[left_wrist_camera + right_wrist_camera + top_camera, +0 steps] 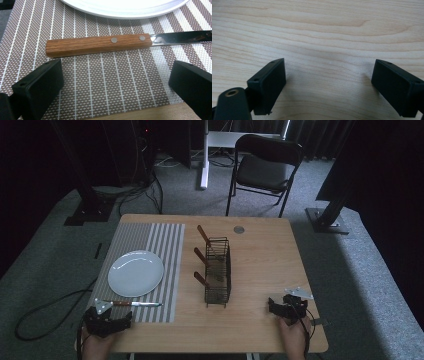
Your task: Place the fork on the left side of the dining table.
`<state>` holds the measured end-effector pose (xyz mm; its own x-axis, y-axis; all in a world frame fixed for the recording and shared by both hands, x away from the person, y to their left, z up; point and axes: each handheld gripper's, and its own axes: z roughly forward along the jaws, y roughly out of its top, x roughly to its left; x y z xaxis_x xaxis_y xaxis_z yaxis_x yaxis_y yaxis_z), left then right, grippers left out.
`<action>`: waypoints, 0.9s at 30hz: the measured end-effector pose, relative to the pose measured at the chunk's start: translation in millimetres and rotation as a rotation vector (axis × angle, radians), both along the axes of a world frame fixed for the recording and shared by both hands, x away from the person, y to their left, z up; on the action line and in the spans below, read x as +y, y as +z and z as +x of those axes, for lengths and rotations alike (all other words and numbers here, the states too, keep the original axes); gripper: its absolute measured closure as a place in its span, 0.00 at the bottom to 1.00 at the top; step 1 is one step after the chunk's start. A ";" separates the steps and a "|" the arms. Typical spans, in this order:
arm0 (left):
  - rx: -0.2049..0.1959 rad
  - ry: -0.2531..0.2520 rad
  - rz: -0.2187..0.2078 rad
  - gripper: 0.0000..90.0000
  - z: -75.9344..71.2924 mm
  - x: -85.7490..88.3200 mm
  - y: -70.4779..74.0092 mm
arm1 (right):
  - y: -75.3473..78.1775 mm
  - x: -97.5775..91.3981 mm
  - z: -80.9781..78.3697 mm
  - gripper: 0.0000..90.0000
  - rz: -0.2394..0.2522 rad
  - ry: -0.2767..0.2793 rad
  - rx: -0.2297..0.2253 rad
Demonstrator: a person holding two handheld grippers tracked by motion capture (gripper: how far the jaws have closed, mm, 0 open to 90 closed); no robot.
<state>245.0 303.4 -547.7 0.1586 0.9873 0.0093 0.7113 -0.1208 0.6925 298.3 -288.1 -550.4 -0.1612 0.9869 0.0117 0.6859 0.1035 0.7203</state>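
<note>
A knife (pixel 132 303) with a wooden handle (pixel 98 45) and steel blade (pixel 181 38) lies flat on the striped placemat (pixel 150 240), just below a white plate (pixel 136 273). My left gripper (pixel 107 321) rests at the table's near left edge, open, its black jaws a short way in front of the knife handle with nothing between them (pixel 116 82). My right gripper (pixel 287 307) sits at the near right of the wooden table (pixel 265 255), also open over bare wood (pixel 328 82).
A black wire rack (pixel 218 270) stands mid-table with three wooden-handled utensils (pixel 201 255) sticking out to its left. A round grey cap (pixel 239 229) is set in the table's far side. A black folding chair (pixel 267 165) stands beyond the table.
</note>
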 end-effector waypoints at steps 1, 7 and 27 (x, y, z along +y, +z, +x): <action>0.000 0.000 0.000 0.00 0.0 0.0 0.0 | 0.0 0.0 0.0 0.13 0.000 0.000 0.000; -0.003 0.000 -0.001 0.00 -0.3 0.0 -0.3 | 0.0 0.0 0.0 0.13 0.000 0.000 0.000; 0.008 -0.006 0.003 0.00 0.4 0.4 0.9 | 0.0 0.0 0.0 0.13 0.000 0.000 0.000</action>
<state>245.4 303.9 -546.8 0.1648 0.9863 0.0107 0.7157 -0.1270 0.6867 298.3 -288.1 -550.4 -0.1613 0.9868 0.0119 0.6860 0.1034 0.7202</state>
